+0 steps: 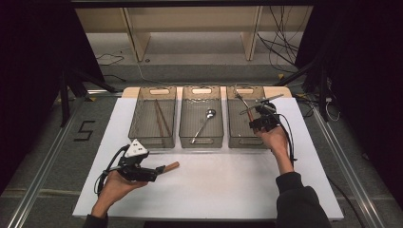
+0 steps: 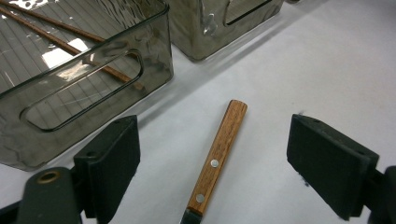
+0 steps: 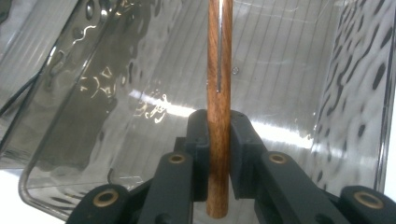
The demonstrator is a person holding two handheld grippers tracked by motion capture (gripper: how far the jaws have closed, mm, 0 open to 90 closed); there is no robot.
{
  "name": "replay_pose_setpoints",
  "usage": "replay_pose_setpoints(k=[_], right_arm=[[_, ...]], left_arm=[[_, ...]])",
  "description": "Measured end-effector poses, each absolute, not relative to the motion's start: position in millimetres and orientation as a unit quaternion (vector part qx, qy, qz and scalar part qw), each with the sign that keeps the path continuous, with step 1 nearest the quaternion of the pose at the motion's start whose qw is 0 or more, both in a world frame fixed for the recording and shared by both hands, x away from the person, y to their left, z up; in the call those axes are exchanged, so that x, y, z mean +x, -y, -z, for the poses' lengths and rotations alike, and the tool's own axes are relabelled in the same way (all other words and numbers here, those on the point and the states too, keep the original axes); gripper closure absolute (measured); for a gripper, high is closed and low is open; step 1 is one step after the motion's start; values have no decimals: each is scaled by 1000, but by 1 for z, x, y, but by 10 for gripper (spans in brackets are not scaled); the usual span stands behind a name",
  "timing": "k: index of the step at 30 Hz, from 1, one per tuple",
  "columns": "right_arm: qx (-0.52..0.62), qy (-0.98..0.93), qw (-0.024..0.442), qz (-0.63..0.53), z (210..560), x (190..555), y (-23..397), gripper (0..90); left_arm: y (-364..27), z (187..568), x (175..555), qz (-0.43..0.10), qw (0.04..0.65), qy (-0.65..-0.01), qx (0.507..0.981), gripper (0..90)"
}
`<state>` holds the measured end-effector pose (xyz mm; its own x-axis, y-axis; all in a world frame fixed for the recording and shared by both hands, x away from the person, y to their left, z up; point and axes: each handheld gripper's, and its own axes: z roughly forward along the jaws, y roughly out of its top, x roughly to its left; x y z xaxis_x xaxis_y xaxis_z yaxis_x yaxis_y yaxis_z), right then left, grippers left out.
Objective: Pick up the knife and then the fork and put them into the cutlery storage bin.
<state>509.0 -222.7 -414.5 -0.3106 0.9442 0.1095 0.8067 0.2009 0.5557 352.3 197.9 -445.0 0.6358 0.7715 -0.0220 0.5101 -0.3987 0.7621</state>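
A wooden-handled knife (image 1: 170, 166) lies on the white table (image 1: 223, 185) at the front left. Its riveted handle (image 2: 218, 151) sits between the jaws of my left gripper (image 2: 217, 142), which stand wide apart and do not touch it. My left gripper (image 1: 159, 172) rests low on the table and is open. My right gripper (image 1: 255, 123) hovers over the right clear bin (image 1: 237, 137), shut on the wooden handle (image 3: 219, 70) of a utensil (image 1: 243, 105) that points into the bin. In the right gripper view both pads (image 3: 200, 135) of my right gripper (image 3: 219, 128) press the handle.
Three clear bins stand in a row at the back of the table. The left bin (image 1: 138, 123) holds chopsticks (image 1: 160, 119), the middle bin (image 1: 185, 128) a spoon (image 1: 204, 124). The left bin's front wall (image 2: 88, 98) is close to my left gripper. Cables lie beyond the table.
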Motion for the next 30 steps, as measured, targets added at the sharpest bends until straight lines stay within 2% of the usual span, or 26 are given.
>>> replay_pose_setpoints(k=[1, 2, 5, 6, 12, 17, 24, 30], right_arm=[[573, -764, 127, -267, 415, 509, 223, 801], [574, -763, 127, -270, 416, 510, 223, 762], [568, -765, 105, -285, 414, 509, 223, 562], [562, -767, 105, -290, 412, 509, 223, 521], [535, -772, 115, -324, 401, 499, 220, 392], [494, -782, 133, -355, 391, 483, 216, 332], [421, -791, 141, -420, 377, 445, 209, 297], [382, -790, 142, -458, 381, 409, 207, 284]], left_arm=[[-198, 445, 352, -170, 384, -391, 819, 170], [-198, 445, 352, -170, 383, -391, 819, 170], [-199, 444, 352, -170, 382, -392, 819, 170], [-199, 444, 353, -170, 382, -392, 819, 170], [-200, 444, 353, -170, 382, -395, 818, 170], [-202, 447, 355, -168, 375, -399, 820, 170], [-206, 448, 357, -165, 361, -403, 825, 170], [-208, 448, 358, -165, 356, -405, 826, 170]])
